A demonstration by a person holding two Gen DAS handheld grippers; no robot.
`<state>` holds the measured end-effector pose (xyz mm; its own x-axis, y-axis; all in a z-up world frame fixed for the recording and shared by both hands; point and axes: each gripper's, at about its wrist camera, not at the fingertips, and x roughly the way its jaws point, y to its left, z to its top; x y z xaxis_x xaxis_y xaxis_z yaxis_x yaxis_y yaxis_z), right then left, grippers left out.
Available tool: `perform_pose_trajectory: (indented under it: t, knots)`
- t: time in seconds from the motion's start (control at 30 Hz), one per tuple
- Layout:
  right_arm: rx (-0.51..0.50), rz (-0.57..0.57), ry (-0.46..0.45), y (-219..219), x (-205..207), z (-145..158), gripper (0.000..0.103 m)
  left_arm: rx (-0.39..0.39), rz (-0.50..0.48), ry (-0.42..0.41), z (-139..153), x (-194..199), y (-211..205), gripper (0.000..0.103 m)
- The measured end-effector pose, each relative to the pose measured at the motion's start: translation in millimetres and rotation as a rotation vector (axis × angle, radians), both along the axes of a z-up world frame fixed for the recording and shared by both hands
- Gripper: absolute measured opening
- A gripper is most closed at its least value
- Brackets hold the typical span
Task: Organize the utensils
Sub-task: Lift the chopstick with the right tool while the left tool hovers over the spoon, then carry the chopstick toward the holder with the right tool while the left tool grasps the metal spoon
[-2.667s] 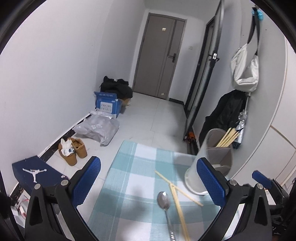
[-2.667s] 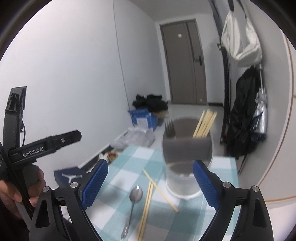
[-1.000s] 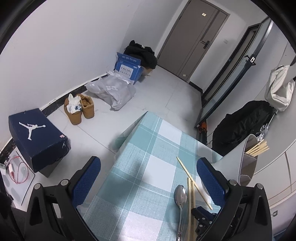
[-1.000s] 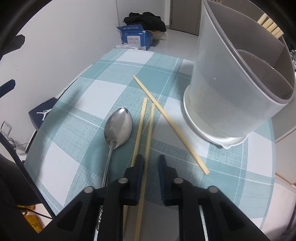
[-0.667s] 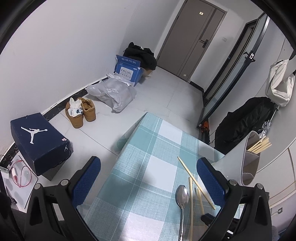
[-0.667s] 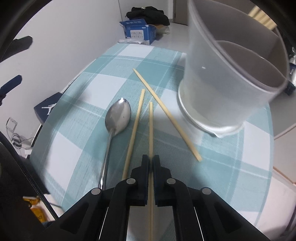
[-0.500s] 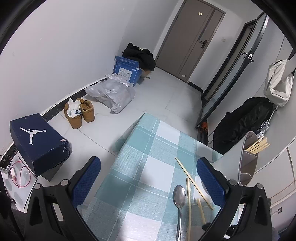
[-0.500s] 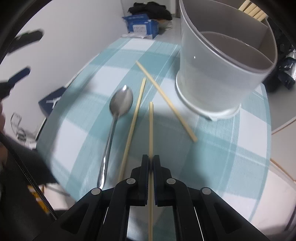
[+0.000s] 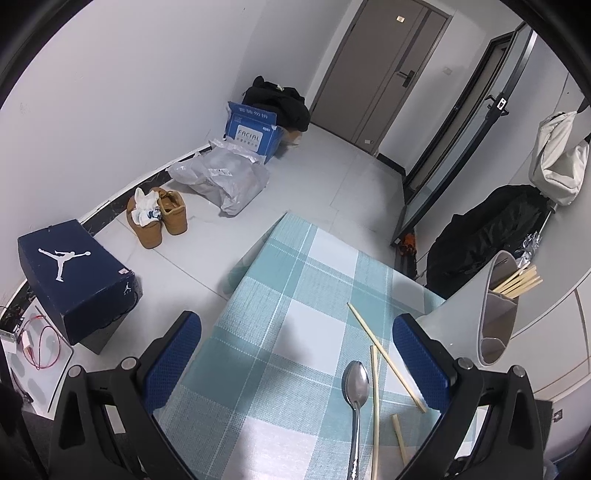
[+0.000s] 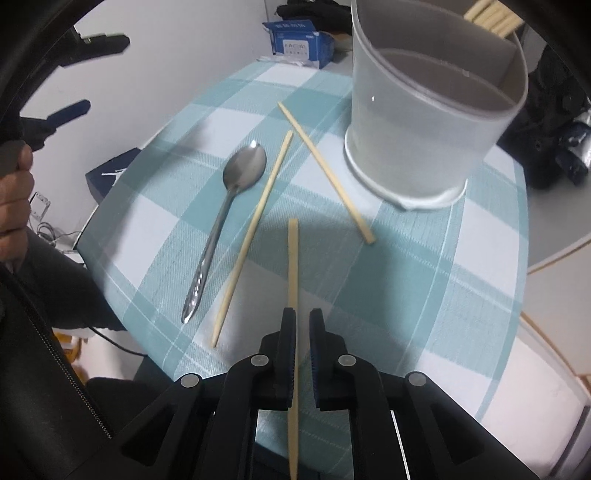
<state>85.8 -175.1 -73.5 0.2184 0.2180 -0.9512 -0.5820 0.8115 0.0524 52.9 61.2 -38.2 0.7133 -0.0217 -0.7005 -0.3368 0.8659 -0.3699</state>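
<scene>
My right gripper is shut on a wooden chopstick and holds it above the checked tablecloth; its tip also shows in the left wrist view. Two more chopsticks and a metal spoon lie on the cloth. The grey divided utensil holder stands at the far right, with several chopsticks in its back compartment. My left gripper is open and empty, above the cloth left of the spoon.
The table's left edge drops to the floor, where a shoe box, shoes, a plastic bag and a blue carton lie. A black bag hangs behind the holder.
My right gripper closed on one chopstick and lifted it off the cloth, pulling back from the holder. The left gripper stayed open and shifted only slightly.
</scene>
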Motion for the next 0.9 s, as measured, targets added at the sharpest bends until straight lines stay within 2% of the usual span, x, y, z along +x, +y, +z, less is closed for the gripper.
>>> perform_pose_trajectory:
  t: [0.03, 0.1, 0.37, 0.53, 0.57, 0.6, 0.67, 0.8, 0.9]
  knots:
    - [0.006, 0.006, -0.006, 2, 2, 1, 0.009, 0.0, 0.001, 0.004, 0, 0, 0, 0.102]
    - [0.018, 0.017, -0.013, 5, 9, 4, 0.017, 0.003, 0.001, 0.013, -2, 1, 0, 0.102]
    - [0.022, 0.06, -0.024, 38, 32, -8, 0.017, 0.04, 0.009, 0.045, -6, 2, -2, 0.102]
    - [-0.047, 0.083, -0.019, 53, 36, -21, 0.017, 0.072, 0.015, 0.058, -8, 2, -2, 0.102]
    - [-0.056, 0.086, -0.023, 53, 33, -22, 0.015, 0.075, 0.016, 0.06, -8, 2, -2, 0.102]
    - [-0.057, 0.091, -0.031, 54, 32, -22, 0.008, 0.077, 0.017, 0.062, -8, 2, -2, 0.102]
    - [-0.058, 0.099, -0.024, 56, 32, -22, 0.006, 0.078, 0.013, 0.07, -10, 4, -3, 0.102]
    - [-0.012, 0.075, -0.032, 53, 32, -16, 0.006, 0.076, -0.009, 0.092, -13, 8, -9, 0.102]
    - [0.051, 0.03, -0.041, 48, 33, -8, 0.006, 0.103, -0.01, 0.091, -13, 8, -14, 0.102]
